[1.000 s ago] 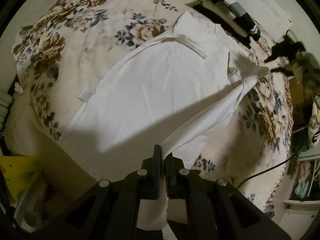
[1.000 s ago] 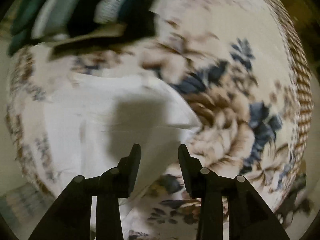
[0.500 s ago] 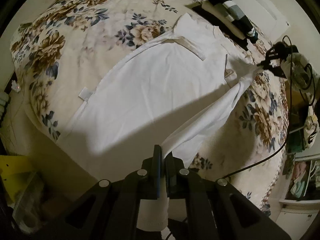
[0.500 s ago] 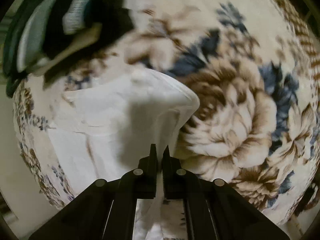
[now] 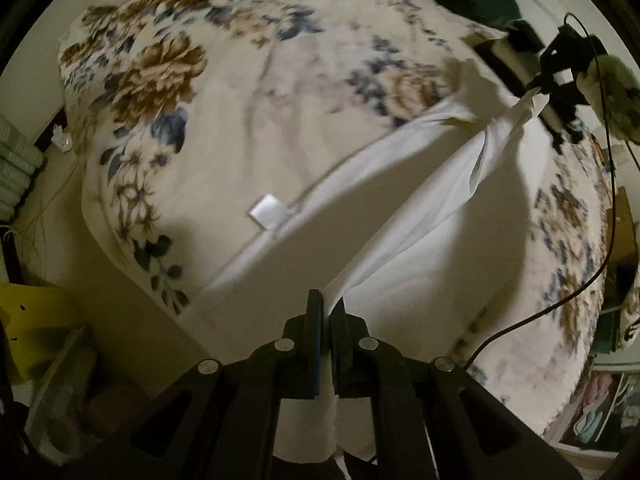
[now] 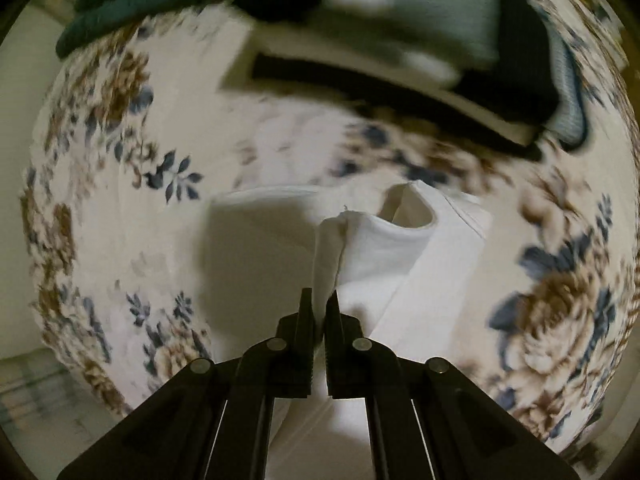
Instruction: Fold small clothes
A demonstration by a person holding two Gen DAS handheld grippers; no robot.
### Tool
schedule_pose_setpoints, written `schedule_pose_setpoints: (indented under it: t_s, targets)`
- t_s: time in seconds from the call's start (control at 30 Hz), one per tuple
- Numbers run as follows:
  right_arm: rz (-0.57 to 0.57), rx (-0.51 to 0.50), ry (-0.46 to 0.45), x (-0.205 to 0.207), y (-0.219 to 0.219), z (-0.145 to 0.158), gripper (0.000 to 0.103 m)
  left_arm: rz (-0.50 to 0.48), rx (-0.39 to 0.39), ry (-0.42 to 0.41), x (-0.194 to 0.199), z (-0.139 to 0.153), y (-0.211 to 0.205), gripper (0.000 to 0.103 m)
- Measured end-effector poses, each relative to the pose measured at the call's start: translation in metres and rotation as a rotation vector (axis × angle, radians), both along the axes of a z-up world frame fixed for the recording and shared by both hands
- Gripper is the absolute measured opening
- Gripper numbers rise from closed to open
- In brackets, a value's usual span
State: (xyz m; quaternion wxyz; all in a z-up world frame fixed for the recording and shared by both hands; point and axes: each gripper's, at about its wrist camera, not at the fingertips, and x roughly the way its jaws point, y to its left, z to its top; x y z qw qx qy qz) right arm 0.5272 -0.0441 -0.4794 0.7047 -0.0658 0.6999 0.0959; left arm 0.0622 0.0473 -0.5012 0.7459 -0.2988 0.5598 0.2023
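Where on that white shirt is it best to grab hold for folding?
Probably along one long side edge, near its two ends, coming in level from the side so thin fabric slips between the fingers. Both grippers do this: the left gripper and right gripper are shut on the white shirt, stretching its edge taut above the floral bedspread.
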Motion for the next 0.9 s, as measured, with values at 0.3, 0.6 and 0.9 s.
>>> schedule_pose_setpoints:
  t_s: [0.3, 0.6, 0.9]
  targets:
    - [-0.004, -0.114, 0.012, 0.002, 0.052, -0.058, 0.004, 0.066, -0.112, 0.063, -0.012, -0.062, 0.044, 0.007]
    - [-0.031, 0.108, 0.124, -0.027, 0.019, -0.035, 0.038, 0.161, -0.188, 0.089, -0.056, -0.066, 0.096, 0.016]
    - [0.056, 0.136, 0.136, -0.17, -0.067, -0.001, 0.05, 0.006, -0.145, 0.087, -0.033, -0.033, 0.087, 0.032]
